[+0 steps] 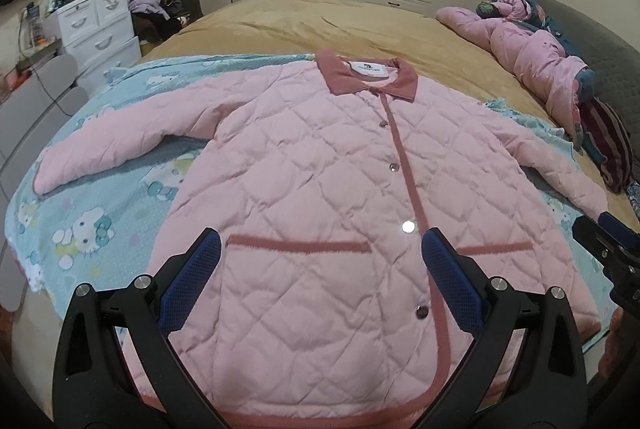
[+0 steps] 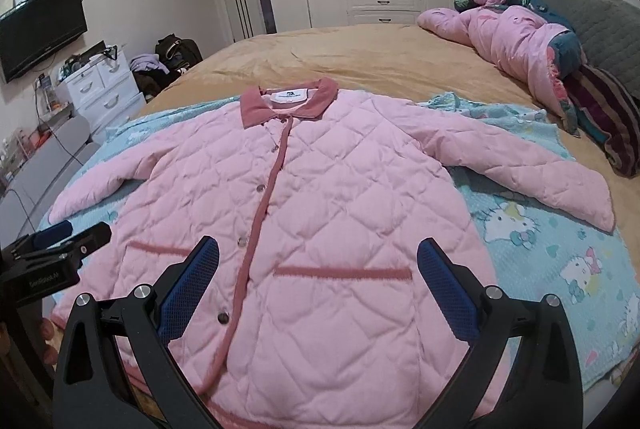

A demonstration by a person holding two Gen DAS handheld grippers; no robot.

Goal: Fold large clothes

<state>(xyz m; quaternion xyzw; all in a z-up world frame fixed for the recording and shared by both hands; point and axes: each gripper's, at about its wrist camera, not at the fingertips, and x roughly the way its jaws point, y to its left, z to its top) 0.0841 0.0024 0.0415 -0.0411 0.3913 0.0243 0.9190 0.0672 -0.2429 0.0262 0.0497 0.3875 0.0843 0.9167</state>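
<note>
The tan plush-covered bed [image 2: 360, 57] carries one light-blue cartoon-cat printed blanket [image 2: 552, 241], and on that blanket lies the one pink quilted padded jacket with dusty-rose collar and trim [image 2: 320, 189]. The jacket lies face up, buttoned, collar toward the far side and hem toward the cameras, both sleeves spread outward.

Risks, largest item first:
1. Blanket: it is loose on the bed. A grip taken too deep at the hem or a cuff would likely catch it and drag it into the fold.
2. Jacket: the padding is thick and springy. A folded panel may spring back open unless it is pressed flat, and a sleeve pulled unevenly would skew the body.
3. Snaps: a fold line placed on the rose placket would probably ridge.

Gripper state: the left black two-finger gripper with blue mesh pads [image 1: 320, 261] hovers above the lower front of the jacket, jaws spread wide and empty. The right black two-finger gripper with blue mesh pads [image 2: 318, 265] hovers likewise, jaws released, gripping nothing.

Count: one bed, one blanket, one jacket, two sleeves, two rose-edged pocket openings [image 1: 298, 245], five visible silver snap buttons [image 1: 408, 226], two grippers. One crumpled pink quilt [image 2: 504, 33] lies well apart near the headboard.
</note>
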